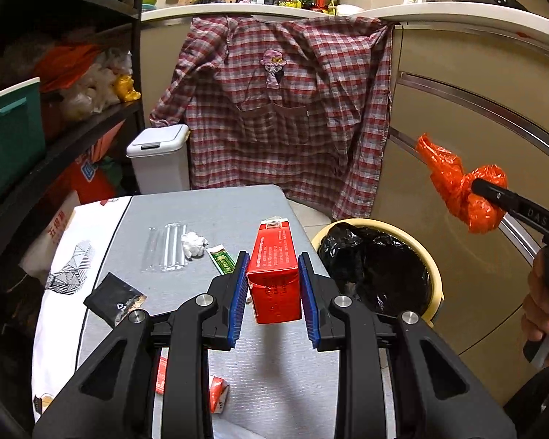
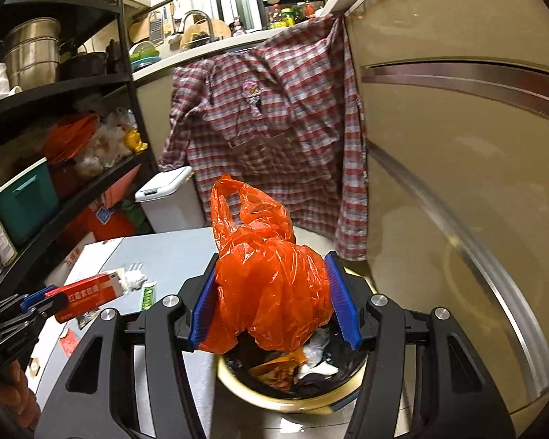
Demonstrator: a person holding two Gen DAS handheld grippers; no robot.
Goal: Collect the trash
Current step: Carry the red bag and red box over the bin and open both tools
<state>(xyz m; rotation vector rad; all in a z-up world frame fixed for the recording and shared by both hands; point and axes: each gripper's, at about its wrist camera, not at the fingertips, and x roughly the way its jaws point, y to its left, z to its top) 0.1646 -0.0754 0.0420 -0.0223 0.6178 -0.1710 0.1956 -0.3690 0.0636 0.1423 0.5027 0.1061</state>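
- Right wrist view: the round yellow-rimmed waste bin [image 2: 238, 384], lined with a black plastic bag, already holds crumpled white paper, an orange scrap and dark wrappers.
- The right gripper [image 2: 272, 301] is clamped on a crinkly, glossy orange plastic bag [image 2: 271, 285], bunched into a ball just above the bin's mouth, its handles sticking up.
- Left wrist view: the left gripper [image 1: 273, 287] pinches a long red cardboard carton [image 1: 274, 270], dented at its near end, above the grey table [image 1: 208, 212] just beside the bin.
- On the table lie a clear ribbed plastic sleeve [image 1: 166, 248], a white crumpled wad [image 1: 193, 245], a green sachet [image 1: 221, 260] and a torn black wrapper [image 1: 113, 301].
- A closed white lidded bin [image 1: 159, 159] stands behind the table.
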